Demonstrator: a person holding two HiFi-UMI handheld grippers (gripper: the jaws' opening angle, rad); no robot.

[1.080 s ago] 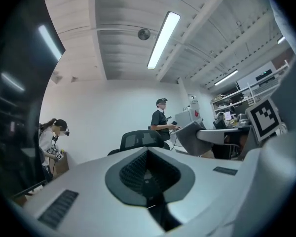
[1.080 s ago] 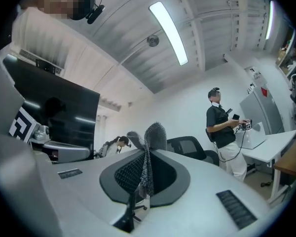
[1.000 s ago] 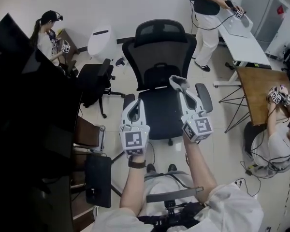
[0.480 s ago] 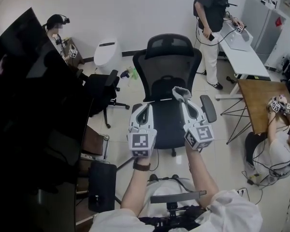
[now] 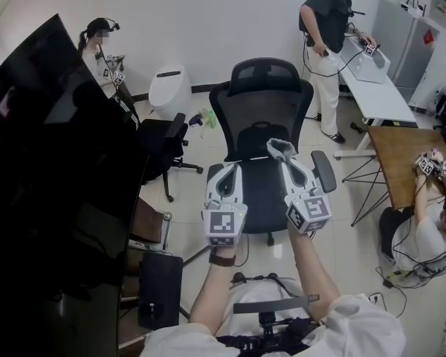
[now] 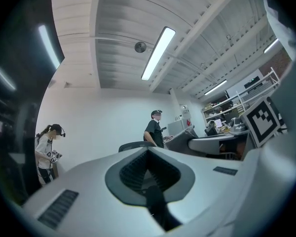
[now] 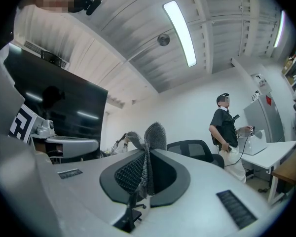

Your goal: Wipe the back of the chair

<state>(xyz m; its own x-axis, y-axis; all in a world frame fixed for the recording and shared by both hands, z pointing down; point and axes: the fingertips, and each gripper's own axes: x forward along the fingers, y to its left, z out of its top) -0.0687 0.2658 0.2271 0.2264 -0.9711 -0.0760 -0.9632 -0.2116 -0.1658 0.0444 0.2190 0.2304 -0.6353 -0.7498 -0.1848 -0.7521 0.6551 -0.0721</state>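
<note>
A black mesh office chair point(image 5: 264, 103) stands in front of me, its seat point(image 5: 259, 192) facing me and its back beyond. My right gripper point(image 5: 282, 152) hovers over the seat's right side, shut on a grey cloth point(image 5: 279, 146) that sticks up from its tips. In the right gripper view the cloth point(image 7: 156, 133) is pinched between the jaws, with the chair's top point(image 7: 193, 149) behind. My left gripper point(image 5: 228, 169) hangs over the seat's left side, shut and holding nothing. The left gripper view shows the chair's headrest point(image 6: 132, 145) just past the tips.
A large dark screen point(image 5: 52, 162) fills the left. A second black chair point(image 5: 160, 141) and a white bin point(image 5: 168, 88) stand at the back left. A white desk point(image 5: 376, 80), a wooden table point(image 5: 403, 149) and people sit or stand at the right.
The chair sits lower and more to the right in the head view. Both grippers have shifted slightly right, still over the seat. The cloth stays in the right gripper.
</note>
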